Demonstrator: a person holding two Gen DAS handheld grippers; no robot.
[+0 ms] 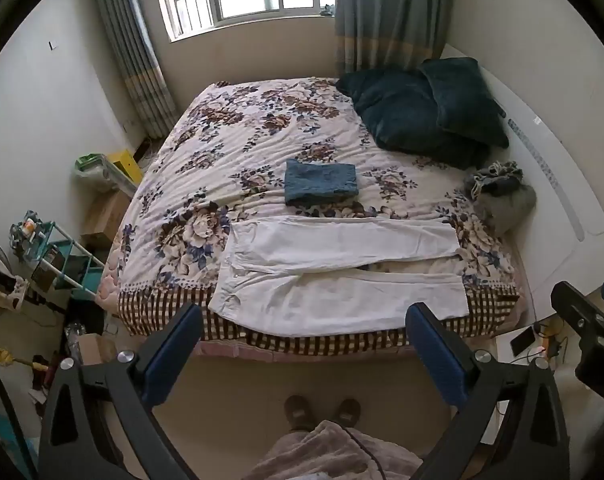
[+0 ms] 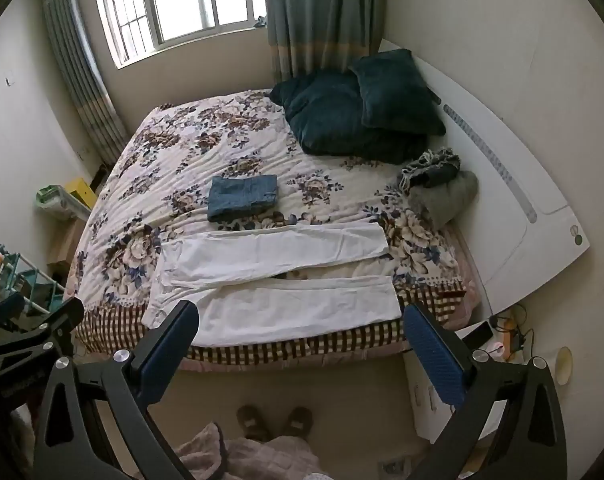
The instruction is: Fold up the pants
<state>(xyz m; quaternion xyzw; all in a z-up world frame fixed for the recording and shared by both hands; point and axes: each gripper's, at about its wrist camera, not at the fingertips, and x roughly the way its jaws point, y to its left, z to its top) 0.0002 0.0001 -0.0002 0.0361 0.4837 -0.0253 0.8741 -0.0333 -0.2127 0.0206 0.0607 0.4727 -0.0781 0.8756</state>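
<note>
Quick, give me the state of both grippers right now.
Left gripper: jaws open, holding nothing, above the white pants.
Right gripper: jaws open, holding nothing.

**No legible writing anywhere**

Finding no readable text, label, brand, number or sign in either wrist view. Showing only a flower print on the bedspread point(image 1: 238, 148) and a plain check pattern along its near edge, with no letters among them. Bearing no visible tag or lettering on the white pants point(image 1: 341, 268) or on the folded blue garment point(image 1: 321, 182). Displaying small round marks on the white headboard point(image 2: 501, 184), too small to make out as characters. Carrying possible printing on the yellow box point(image 1: 126, 164) and the cluttered teal rack point(image 1: 62, 256) by the left wall, blurred beyond reading.
</note>
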